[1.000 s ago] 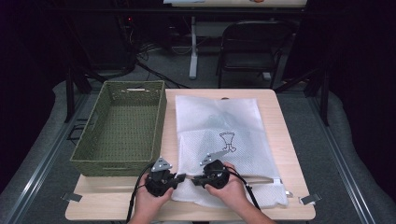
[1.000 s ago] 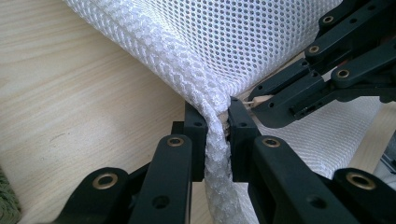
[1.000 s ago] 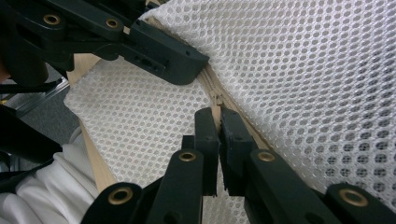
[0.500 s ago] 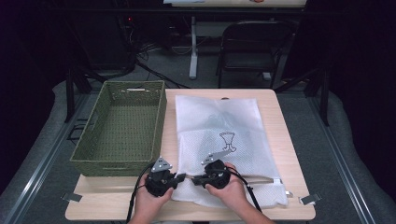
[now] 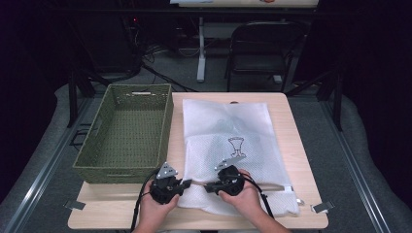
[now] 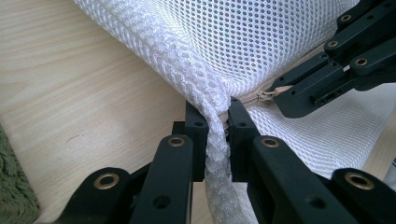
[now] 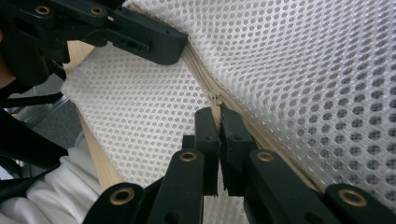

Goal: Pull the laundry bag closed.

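Note:
A white mesh bag with a beige zipper lies on the right half of the wooden table. At the bag's near left corner my left gripper is shut on a bunched fold of the mesh, which runs down between the pads. Facing it from the right, my right gripper is shut on the zipper pull, its tips right on the beige zipper line. In the left gripper view the right gripper sits just beyond, at the zipper's end.
A green woven basket stands on the left half of the table, close to the left hand. A small goblet print shows on the bag. Beyond the table stand a dark folding chair and a post with cables on the floor.

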Action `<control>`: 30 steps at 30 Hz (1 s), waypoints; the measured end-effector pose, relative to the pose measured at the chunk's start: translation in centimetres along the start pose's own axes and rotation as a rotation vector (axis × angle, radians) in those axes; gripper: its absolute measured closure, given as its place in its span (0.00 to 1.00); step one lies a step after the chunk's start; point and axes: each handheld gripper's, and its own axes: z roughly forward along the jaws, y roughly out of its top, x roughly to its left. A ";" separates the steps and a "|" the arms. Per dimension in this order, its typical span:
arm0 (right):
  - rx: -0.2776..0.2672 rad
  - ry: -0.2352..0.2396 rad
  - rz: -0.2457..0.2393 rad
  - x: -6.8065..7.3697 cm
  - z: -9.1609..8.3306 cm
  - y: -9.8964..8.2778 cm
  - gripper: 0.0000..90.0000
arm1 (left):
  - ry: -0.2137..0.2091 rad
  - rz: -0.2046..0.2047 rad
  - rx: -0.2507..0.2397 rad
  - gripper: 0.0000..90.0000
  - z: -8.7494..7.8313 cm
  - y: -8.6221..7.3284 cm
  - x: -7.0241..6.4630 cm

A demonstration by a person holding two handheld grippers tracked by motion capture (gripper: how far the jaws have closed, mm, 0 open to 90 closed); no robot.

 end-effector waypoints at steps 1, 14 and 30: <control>0.001 0.002 0.000 0.0 0.0 0.0 0.97 | 0.001 0.002 0.004 0.92 0.0 0.0 0.0; 0.029 -0.046 -0.001 -0.7 -1.9 -1.5 0.97 | 0.014 0.012 0.009 0.92 0.2 0.0 -0.3; 0.032 -0.102 0.060 -3.1 -4.5 -3.9 0.97 | 0.029 0.007 0.014 0.92 0.0 -0.2 0.1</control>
